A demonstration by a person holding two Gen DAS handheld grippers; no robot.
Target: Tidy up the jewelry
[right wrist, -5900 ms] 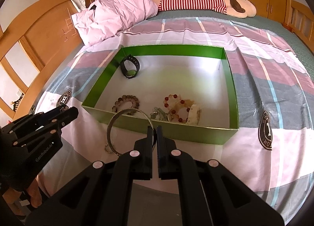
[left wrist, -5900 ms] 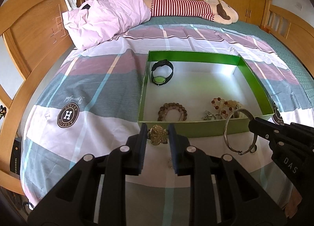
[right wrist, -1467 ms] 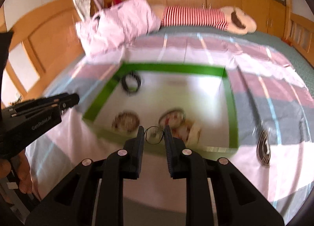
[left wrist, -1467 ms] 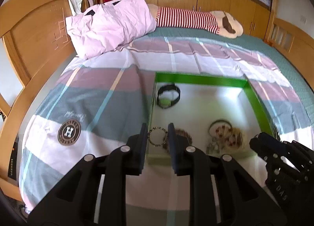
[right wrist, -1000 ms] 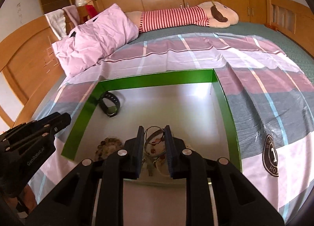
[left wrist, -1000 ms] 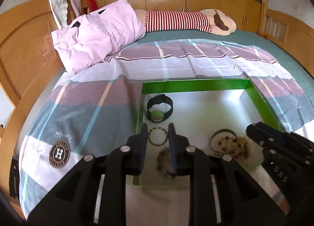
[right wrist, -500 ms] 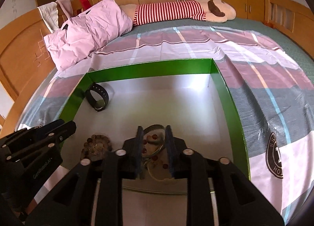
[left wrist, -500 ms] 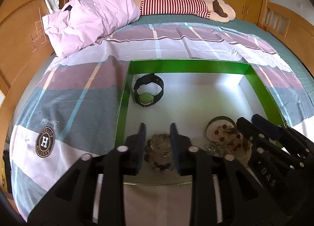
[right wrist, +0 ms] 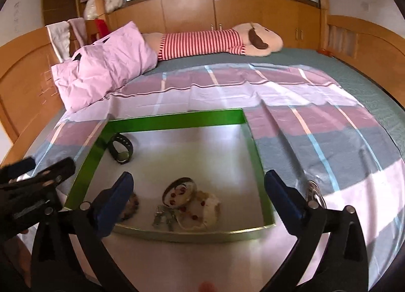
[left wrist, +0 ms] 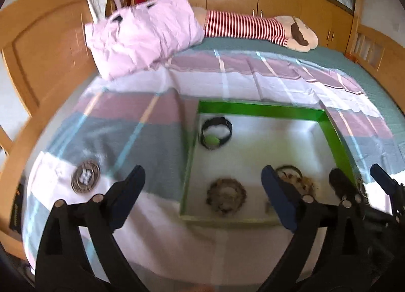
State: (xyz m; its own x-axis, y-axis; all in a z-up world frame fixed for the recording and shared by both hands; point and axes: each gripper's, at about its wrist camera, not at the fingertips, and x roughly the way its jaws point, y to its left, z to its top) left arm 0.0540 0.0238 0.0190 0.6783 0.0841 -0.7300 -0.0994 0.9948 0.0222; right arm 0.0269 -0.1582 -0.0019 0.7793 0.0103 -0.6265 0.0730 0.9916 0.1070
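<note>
A green-walled box [left wrist: 260, 109] [right wrist: 177, 117] with a white floor lies on the bed. In it are a black watch with a green face [left wrist: 216, 133] [right wrist: 121, 151], a brown bead bracelet [left wrist: 226, 197] [right wrist: 131, 203], a silver bangle [right wrist: 180, 190] [left wrist: 288, 171] over a red-bead bracelet [right wrist: 200, 212], and a small metal piece [right wrist: 164, 217]. My left gripper [left wrist: 202, 190] is open wide and empty above the box's near left corner. My right gripper [right wrist: 197, 195] is open wide and empty above the box's near edge; it also shows in the left wrist view [left wrist: 364, 178].
The bed has a striped plaid sheet [right wrist: 303, 119]. A pink pillow [left wrist: 141, 36] and a striped plush toy [right wrist: 217, 38] lie at the far end. A wooden headboard [left wrist: 38, 64] runs along the left. Wooden cupboards [right wrist: 227, 8] stand behind the bed.
Both grippers opened wide and pulled back up from the box. The bead bracelet from the left gripper and the silver bangle from the right now lie in the box.
</note>
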